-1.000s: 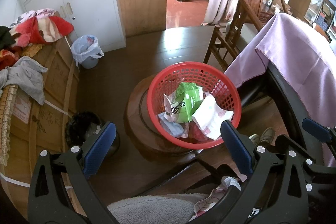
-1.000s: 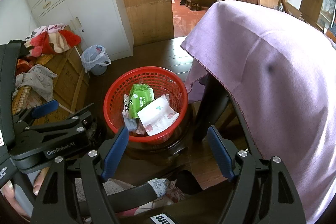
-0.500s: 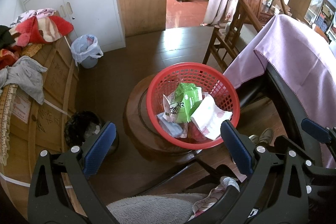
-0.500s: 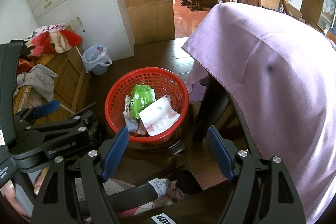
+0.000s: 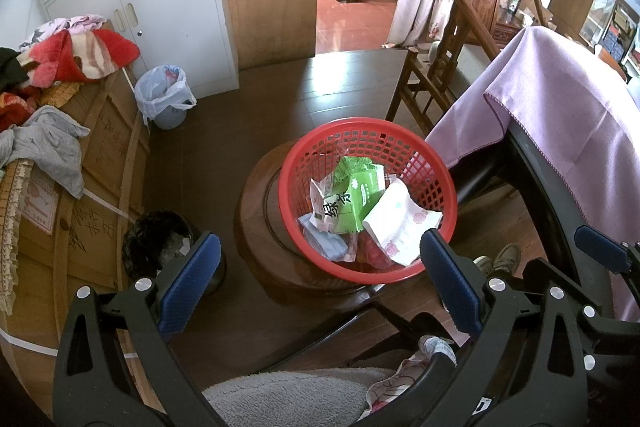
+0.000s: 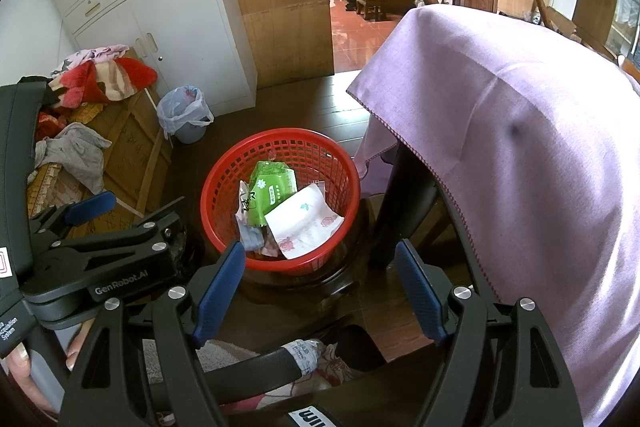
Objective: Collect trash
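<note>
A: Grippers?
B: I see L gripper [image 5: 320, 283] and R gripper [image 6: 320, 291] both spread wide, nothing between.
A: Trash?
B: Wrappers [image 5: 352, 203] in red basket [image 5: 436, 167] on wood stool [image 5: 256, 227].

Red basket [image 5: 440, 183]; green packet [image 5: 356, 187]; white wrapper [image 5: 400, 223], pink roses printed; lilac cloth [image 6: 520, 131]; blue gripper pads [image 6: 218, 291].

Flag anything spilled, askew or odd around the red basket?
Nothing spilled: the wrappers, including the green packet and the white floral one, all lie inside the red basket. One oddity: the basket sits off-centre on the round wooden stool, overhanging its edge toward the purple cloth.
</note>
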